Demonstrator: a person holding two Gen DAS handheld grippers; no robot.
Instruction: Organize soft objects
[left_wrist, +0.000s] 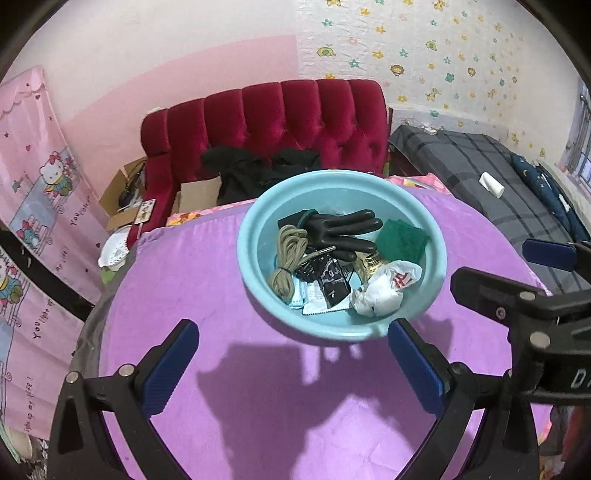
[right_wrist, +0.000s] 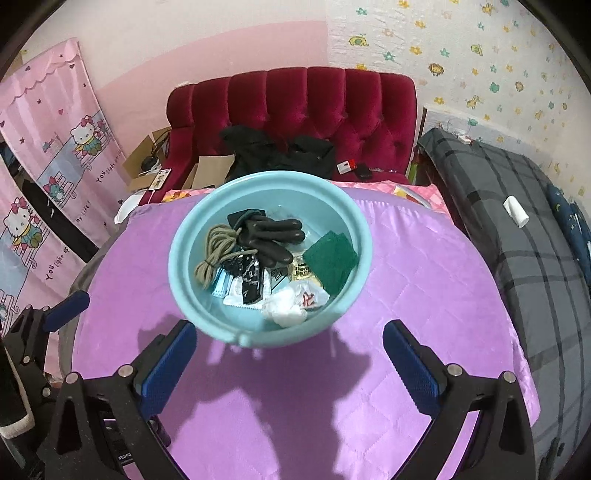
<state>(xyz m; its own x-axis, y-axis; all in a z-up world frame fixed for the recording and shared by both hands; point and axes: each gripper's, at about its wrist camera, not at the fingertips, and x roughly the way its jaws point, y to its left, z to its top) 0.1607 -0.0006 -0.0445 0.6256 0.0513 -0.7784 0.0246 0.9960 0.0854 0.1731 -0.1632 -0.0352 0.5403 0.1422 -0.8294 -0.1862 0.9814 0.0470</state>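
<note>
A light blue basin (left_wrist: 255, 221) (right_wrist: 184, 243) stands on a purple cloth (left_wrist: 258, 398) (right_wrist: 295, 398). In it lie a black rubber glove (left_wrist: 343, 230) (right_wrist: 273, 236), a coil of beige rope (left_wrist: 288, 258) (right_wrist: 216, 251), a green scouring pad (left_wrist: 402, 238) (right_wrist: 330, 258), a crumpled white plastic bag (left_wrist: 384, 288) (right_wrist: 291, 306) and several sachets (left_wrist: 328, 291) (right_wrist: 247, 284). My left gripper (left_wrist: 293, 369) is open and empty, just short of the basin. My right gripper (right_wrist: 290, 369) is open and empty, also short of the basin; it shows in the left wrist view (left_wrist: 517, 295).
A red tufted sofa (left_wrist: 277, 114) (right_wrist: 314, 107) with black clothes (left_wrist: 251, 170) (right_wrist: 277, 151) stands behind the table. A grey plaid bed (left_wrist: 498, 177) (right_wrist: 517, 229) lies to the right. A pink cartoon curtain (left_wrist: 37, 184) (right_wrist: 55, 147) hangs at left. Cardboard boxes (left_wrist: 125, 192) sit beside the sofa.
</note>
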